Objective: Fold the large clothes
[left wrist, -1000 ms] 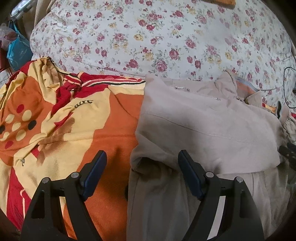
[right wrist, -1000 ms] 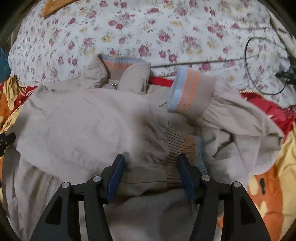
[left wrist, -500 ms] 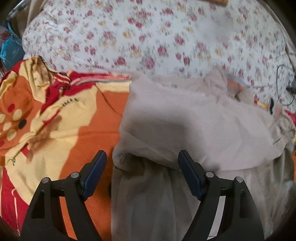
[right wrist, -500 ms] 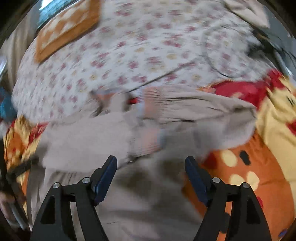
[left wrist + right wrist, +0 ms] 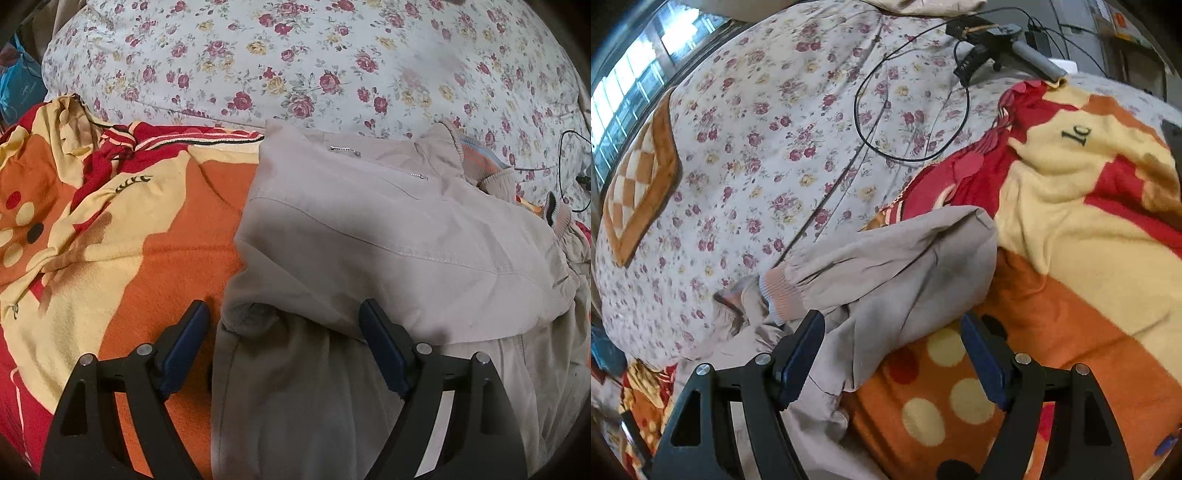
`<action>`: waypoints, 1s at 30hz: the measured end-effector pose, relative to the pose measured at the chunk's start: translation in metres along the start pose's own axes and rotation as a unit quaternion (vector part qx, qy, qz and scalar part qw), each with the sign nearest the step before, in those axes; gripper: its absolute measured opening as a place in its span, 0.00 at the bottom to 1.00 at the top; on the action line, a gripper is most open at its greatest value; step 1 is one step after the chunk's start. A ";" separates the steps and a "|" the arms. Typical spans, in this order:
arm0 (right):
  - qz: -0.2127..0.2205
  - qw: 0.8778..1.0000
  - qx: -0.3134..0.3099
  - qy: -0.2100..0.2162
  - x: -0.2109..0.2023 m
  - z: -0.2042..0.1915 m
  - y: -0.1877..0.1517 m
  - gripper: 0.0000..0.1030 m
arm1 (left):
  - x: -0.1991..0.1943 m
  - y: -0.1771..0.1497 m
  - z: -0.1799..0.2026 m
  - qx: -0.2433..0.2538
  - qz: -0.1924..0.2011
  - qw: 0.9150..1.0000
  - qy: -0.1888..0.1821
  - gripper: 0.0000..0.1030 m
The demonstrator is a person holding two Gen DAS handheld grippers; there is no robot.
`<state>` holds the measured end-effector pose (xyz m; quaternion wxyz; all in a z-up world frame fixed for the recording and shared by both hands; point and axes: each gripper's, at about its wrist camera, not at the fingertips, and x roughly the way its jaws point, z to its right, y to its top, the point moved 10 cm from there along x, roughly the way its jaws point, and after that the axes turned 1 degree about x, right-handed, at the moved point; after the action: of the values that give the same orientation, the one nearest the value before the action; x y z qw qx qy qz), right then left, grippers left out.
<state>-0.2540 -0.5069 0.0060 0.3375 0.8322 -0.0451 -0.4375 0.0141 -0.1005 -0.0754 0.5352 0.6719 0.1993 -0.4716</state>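
A beige zip jacket (image 5: 388, 236) lies partly folded on the bed, its upper half laid over its lower half, collar at the far right. My left gripper (image 5: 284, 332) is open and empty, jaws wide, just above the fold's left corner. In the right wrist view the jacket's folded sleeve (image 5: 886, 266) with a striped cuff (image 5: 779, 291) lies at the centre. My right gripper (image 5: 892, 339) is open and empty over the sleeve's near edge, at the jacket's right side.
An orange, yellow and red blanket (image 5: 110, 229) lies under the jacket, also in the right wrist view (image 5: 1071, 240). A floral sheet (image 5: 314, 66) covers the far bed. A looped black cable (image 5: 908, 107) and a dark device (image 5: 990, 48) lie on the sheet. A checked cushion (image 5: 639, 184) sits far left.
My right gripper has swung from the jacket's middle to its right side, jaws opening wider, now over the sleeve and blanket. My left gripper swayed slightly and stayed open at the fold's left corner.
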 end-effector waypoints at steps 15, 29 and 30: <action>-0.107 0.985 0.112 0.069 0.100 -0.017 0.015 0.81 | 0.003 0.001 0.002 0.005 0.000 1.000 0.003 0.82; -0.049 0.978 -0.072 0.188 -0.011 -0.092 0.064 0.01 | -0.024 0.019 -0.001 0.002 0.046 0.999 0.003 0.82; -0.059 0.973 -0.089 0.205 -0.025 -0.107 0.062 0.01 | -0.030 0.022 -0.001 -0.002 0.054 0.999 -0.003 0.82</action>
<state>-0.1747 -0.4893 0.1023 0.3856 0.8723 0.1130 -0.2787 0.0170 -0.1000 -0.0380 0.5617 0.6790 0.1621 -0.4440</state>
